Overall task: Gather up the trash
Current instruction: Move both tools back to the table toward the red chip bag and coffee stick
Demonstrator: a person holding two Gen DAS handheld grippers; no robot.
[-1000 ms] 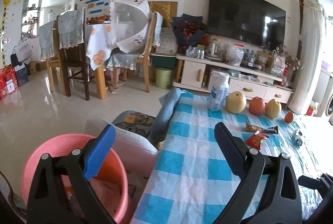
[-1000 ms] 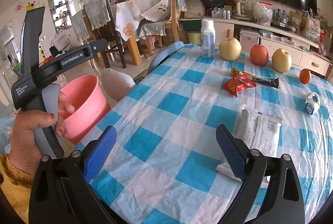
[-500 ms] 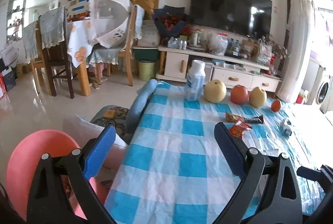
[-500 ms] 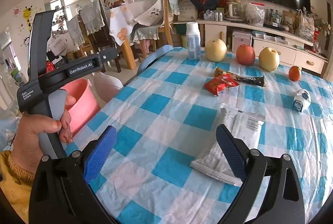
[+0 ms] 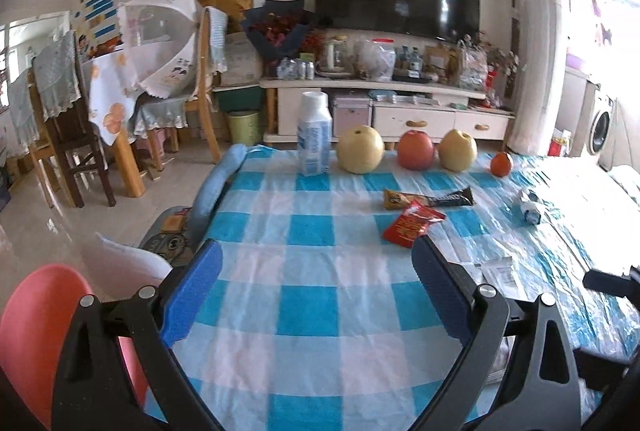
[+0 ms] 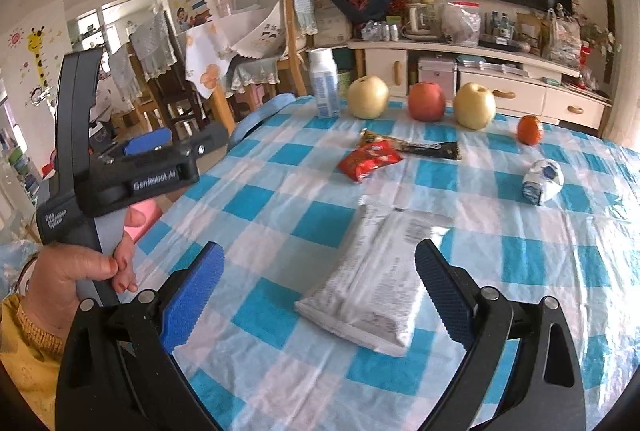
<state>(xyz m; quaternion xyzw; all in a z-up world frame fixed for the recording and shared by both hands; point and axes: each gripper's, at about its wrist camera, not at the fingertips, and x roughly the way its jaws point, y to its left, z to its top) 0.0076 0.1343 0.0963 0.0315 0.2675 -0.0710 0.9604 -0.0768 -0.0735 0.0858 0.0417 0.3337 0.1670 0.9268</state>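
Observation:
A white snack packet [image 6: 376, 279] lies on the blue-checked tablecloth [image 6: 264, 199], right between the fingers of my open, empty right gripper [image 6: 316, 283]. Farther back lie a red wrapper [image 6: 368, 161] [image 5: 412, 223], a dark bar wrapper [image 6: 420, 147] [image 5: 436, 198] and a crumpled white-blue wrapper [image 6: 542, 181] [image 5: 529, 205]. My left gripper [image 5: 316, 283] is open and empty above the table's near left part. A pink bucket [image 5: 40, 339] stands on the floor at the table's left edge.
At the table's far edge stand a white bottle [image 5: 315, 133], two yellow pears [image 5: 360, 150], a red apple [image 5: 416, 150] and a small orange [image 5: 501, 163]. A cushioned stool [image 5: 124, 263] is beside the bucket. Dining chairs and a TV cabinet stand beyond.
My left gripper has swung right, from over the bucket to over the table. My right gripper has moved forward, so the white packet now lies between its fingers.

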